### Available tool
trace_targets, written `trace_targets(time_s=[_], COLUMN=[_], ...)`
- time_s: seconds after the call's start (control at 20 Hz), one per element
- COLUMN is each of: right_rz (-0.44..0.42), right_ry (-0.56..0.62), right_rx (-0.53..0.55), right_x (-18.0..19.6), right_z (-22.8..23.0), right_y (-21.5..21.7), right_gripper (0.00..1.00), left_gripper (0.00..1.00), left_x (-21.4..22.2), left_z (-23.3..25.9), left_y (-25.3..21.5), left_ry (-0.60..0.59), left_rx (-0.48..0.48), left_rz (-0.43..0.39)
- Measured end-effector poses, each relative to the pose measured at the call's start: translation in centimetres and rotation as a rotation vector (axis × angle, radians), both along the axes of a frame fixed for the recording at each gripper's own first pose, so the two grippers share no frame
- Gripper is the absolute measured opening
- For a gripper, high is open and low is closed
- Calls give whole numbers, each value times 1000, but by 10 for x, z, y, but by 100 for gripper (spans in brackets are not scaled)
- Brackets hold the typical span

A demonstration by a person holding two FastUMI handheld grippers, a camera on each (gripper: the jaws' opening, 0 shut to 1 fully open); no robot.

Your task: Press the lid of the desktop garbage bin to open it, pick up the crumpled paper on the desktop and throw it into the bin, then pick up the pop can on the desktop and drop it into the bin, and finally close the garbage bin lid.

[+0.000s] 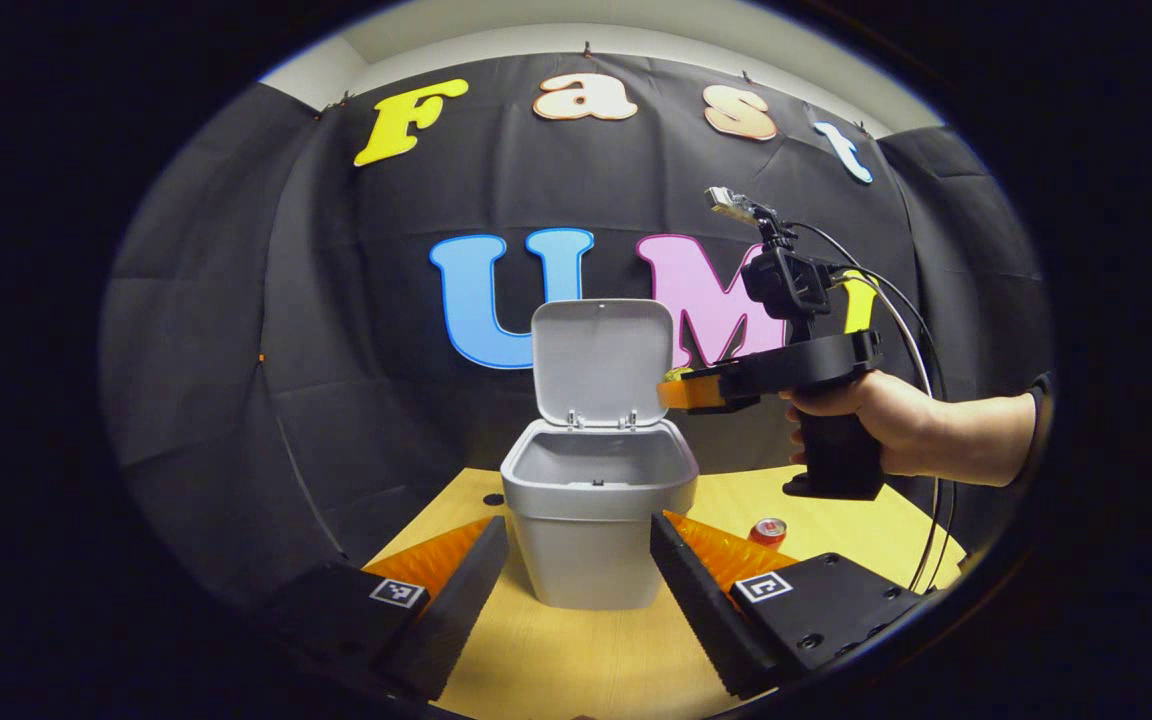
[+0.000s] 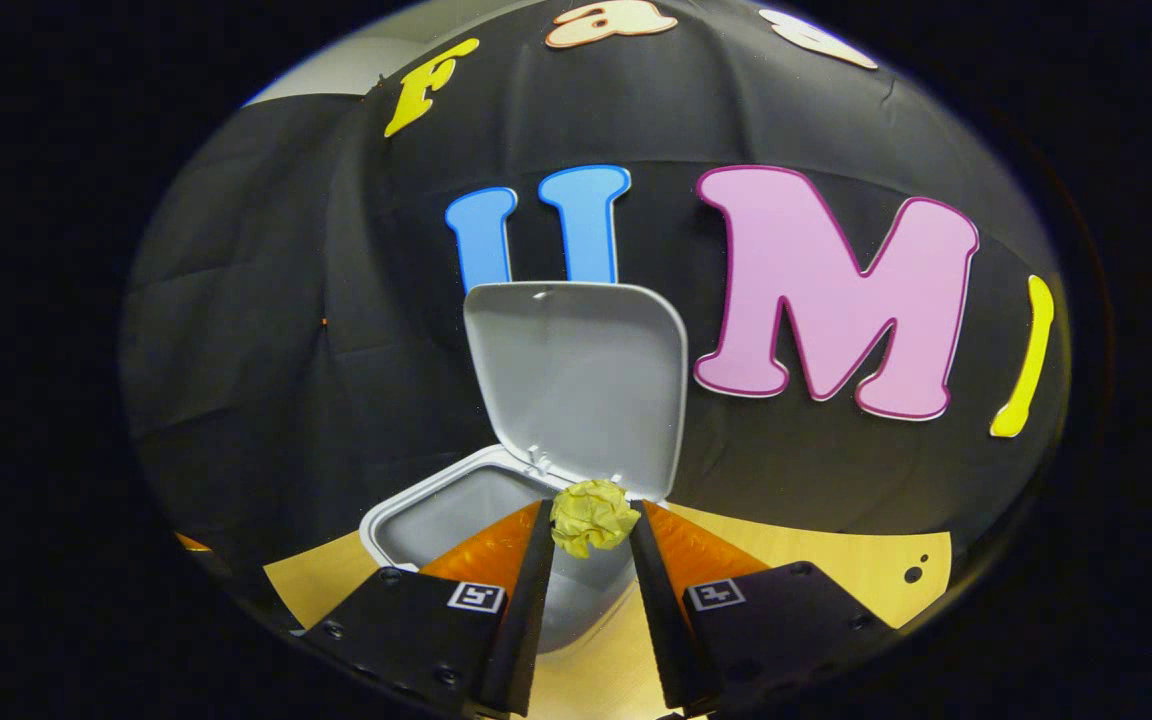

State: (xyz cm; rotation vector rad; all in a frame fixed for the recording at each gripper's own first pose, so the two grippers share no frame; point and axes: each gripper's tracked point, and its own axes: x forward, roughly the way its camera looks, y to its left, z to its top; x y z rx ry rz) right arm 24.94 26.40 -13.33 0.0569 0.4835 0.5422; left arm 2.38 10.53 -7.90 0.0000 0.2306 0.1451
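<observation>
With the lid (image 1: 601,362) of the garbage bin (image 1: 596,520) already standing upright, first step judged done. Crumpled paper (image 2: 593,517) pinched between both fingers of the right claw (image 2: 591,545), held just above the bin's open mouth near the hinge side; not yet dropped. Seen from the left gripper view, right claw (image 1: 688,392) held by a hand (image 1: 861,420) beside the raised lid, with a bit of yellow paper at its tip. Left claw (image 1: 576,570) spread wide open, empty, its fingers to either side of the bin without touching it. Pop can (image 1: 767,531) lying on the desk (image 1: 836,515), to the right of the bin and toward the desk's right edge, untouched. Left to do, by judgement: release of the paper, pick-up and drop of the can, closing of the lid. No brand readable on the can or bin; square black-and-white markers on both claws, no words.
</observation>
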Motion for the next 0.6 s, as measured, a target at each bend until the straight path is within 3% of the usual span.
trace_targets(time_s=[0.15,0.2,0.25,0.3,0.35,0.4,0.45,0.5,0.6], right_rz=[20,25,28,28,32,39,53,53,48], right_ry=[20,35,45,49,53,58,64,61,36], right_rx=[-2,6,16,19,20,25,33,30,29], right_x=[-5,-9,-11,-12,-12,-14,-16,-17,-17], right_z=[-10,-12,-12,-13,-15,-15,-15,-15,-10], right_y=[13,16,18,18,19,19,20,19,13], right_gripper=[51,37,51,51,37,56,60,76,88], left_gripper=[97,96,96,96,96,96,97,98,97], left_x=[-8,-10,-11,-12,-14,-14,-15,-15,-16], left_z=[-8,-9,-10,-12,-13,-13,-15,-15,-19], left_y=[9,11,13,15,15,16,15,13,8], left_ry=[14,17,19,21,24,25,27,27,28], left_rx=[-28,-37,-42,-43,-43,-42,-41,-44,-48], left_rz=[16,18,21,23,24,22,17,7,-7])
